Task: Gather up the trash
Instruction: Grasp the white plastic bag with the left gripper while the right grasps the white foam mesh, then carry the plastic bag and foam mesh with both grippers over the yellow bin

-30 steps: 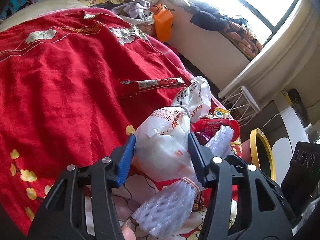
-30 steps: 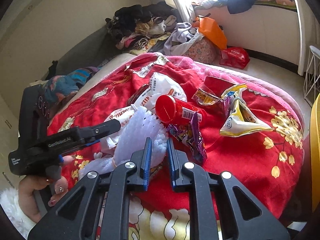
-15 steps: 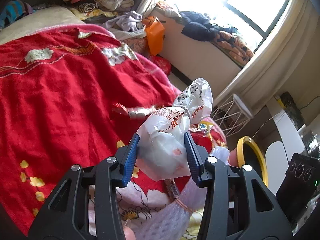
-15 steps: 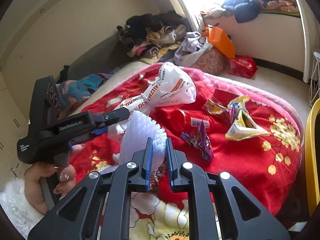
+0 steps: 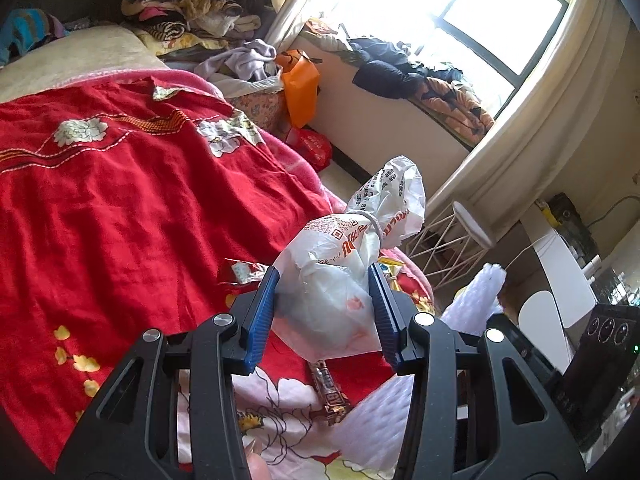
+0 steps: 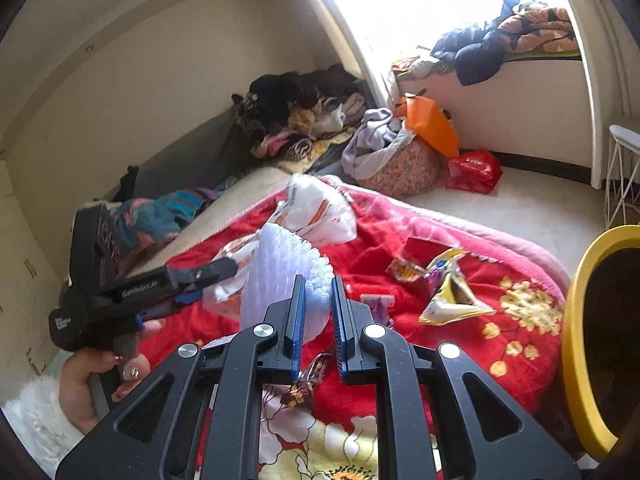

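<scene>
My left gripper is shut on a tied white plastic bag with orange print, held up off the red blanket. The right wrist view shows that same left gripper, a hand under it, and the bag's knotted top sticking up. My right gripper is shut on a white foam net sleeve, which stands upright between the blue pads. The sleeve also shows at the right of the left wrist view.
Loose wrappers lie on the blanket: a yellow snack bag, a red packet, a brown candy wrapper. A yellow-rimmed bin stands at the bed's right edge. A white wire stool and red bag are on the floor.
Both grippers have risen with their loads. The white bag has come up off the blanket and the foam sleeve has lifted clear of the red can and wrappers.
</scene>
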